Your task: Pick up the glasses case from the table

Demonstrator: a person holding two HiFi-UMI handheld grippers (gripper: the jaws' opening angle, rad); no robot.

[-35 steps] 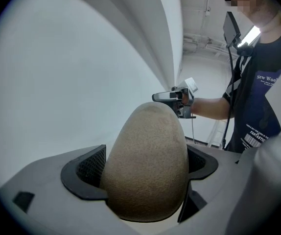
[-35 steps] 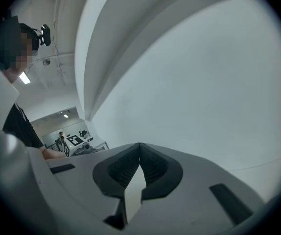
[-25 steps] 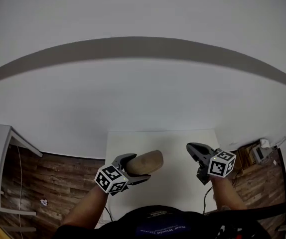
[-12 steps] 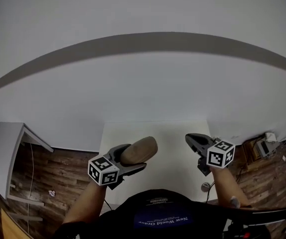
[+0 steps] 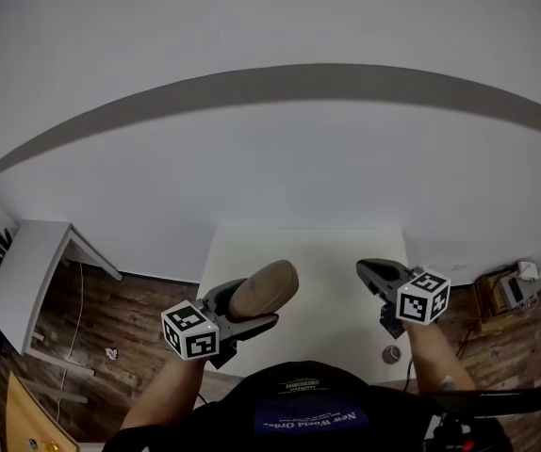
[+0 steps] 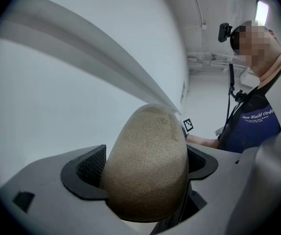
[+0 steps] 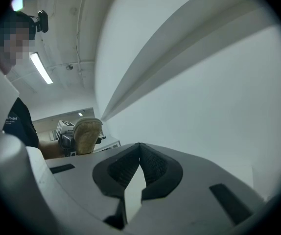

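The tan, rounded glasses case (image 5: 264, 288) is held up off the white table (image 5: 322, 252) by my left gripper (image 5: 237, 311), which is shut on its near end. In the left gripper view the case (image 6: 148, 168) fills the gap between the dark pads and points toward the white wall. My right gripper (image 5: 376, 279) hovers at the right over the table, jaws shut with their tips touching and nothing between them (image 7: 139, 153). In the right gripper view the case (image 7: 85, 133) shows small at the left, end on.
A white wall with a grey band fills the upper half of the head view. A white shelf unit (image 5: 24, 281) stands at the left on the wood floor (image 5: 124, 318). Boxes and cables (image 5: 511, 290) lie at the right of the table.
The left gripper has carried the case a little up and toward the left. The head view has shifted, showing more floor at the left. The right gripper has barely moved.
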